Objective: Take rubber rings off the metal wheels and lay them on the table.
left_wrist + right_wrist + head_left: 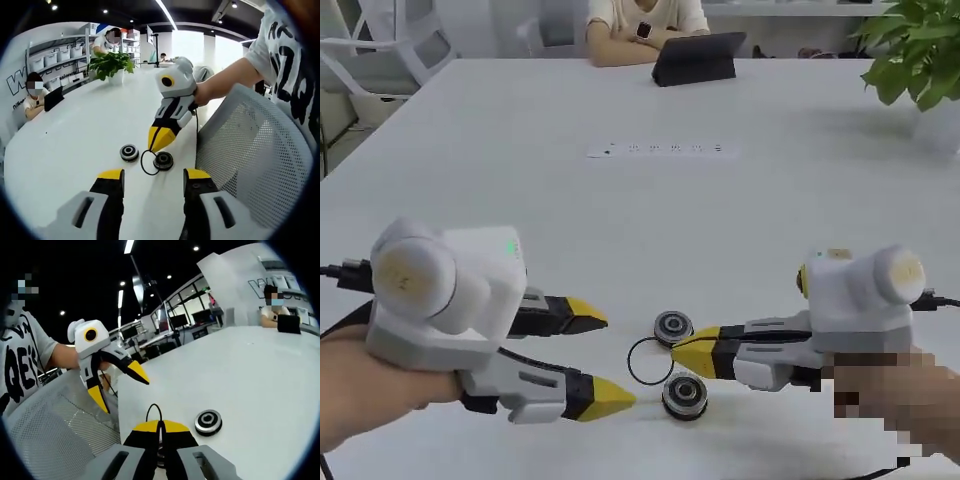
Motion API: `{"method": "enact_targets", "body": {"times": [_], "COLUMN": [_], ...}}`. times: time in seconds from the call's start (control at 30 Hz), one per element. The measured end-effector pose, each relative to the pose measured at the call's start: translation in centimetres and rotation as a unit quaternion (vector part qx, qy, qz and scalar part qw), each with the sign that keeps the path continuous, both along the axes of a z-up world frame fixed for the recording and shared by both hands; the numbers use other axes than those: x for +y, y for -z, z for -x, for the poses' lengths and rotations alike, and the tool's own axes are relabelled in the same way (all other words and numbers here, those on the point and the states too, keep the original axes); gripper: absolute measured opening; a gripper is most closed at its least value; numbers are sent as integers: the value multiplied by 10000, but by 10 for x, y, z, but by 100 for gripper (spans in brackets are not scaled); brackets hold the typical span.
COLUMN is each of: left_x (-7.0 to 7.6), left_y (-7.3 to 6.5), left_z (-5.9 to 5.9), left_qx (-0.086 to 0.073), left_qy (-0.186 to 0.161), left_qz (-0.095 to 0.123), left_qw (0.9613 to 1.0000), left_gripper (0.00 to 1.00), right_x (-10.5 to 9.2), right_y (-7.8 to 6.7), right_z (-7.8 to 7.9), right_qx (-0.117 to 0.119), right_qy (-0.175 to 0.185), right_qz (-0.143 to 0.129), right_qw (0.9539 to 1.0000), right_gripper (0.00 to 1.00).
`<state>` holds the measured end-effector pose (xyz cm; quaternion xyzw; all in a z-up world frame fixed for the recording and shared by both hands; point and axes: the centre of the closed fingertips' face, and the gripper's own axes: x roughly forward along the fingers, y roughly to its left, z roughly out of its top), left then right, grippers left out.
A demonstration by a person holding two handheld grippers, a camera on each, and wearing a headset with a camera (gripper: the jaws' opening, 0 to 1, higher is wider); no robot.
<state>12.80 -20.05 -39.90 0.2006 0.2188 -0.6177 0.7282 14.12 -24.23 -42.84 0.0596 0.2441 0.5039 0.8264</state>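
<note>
white office table (620, 200) – potted plant (915, 50) | left hand-held gripper (617, 360) apart | right hand-held gripper (678, 352) pinching rubber ring (629, 362)

Even, bright light washes the white table (620, 215); shadows are faint. Both gripper views bend at the edges, with ceiling spots (105, 11) bright against dark.

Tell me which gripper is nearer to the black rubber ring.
Right. The right gripper has the rubber ring pinched in its shut jaws; the left gripper is open, short of the ring, its tips pointing toward it.
</note>
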Motion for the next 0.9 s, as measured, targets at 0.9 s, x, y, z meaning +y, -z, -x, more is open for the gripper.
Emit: {"method": "enact_targets", "body": {"times": [0.9], "left_x": [23], "left_y": [-6], "left_z": [-6], "left_qx": [-38], "left_qy": [-329], "left_qz": [-6], "left_qw": [9995], "left_gripper": [48], "right_x": [42], "right_y": [24], "right_z": [-8], "right_qx": [-35], "right_qy": [-908], "right_qz": [778], "right_qw": [9928], "right_gripper": [0]}}
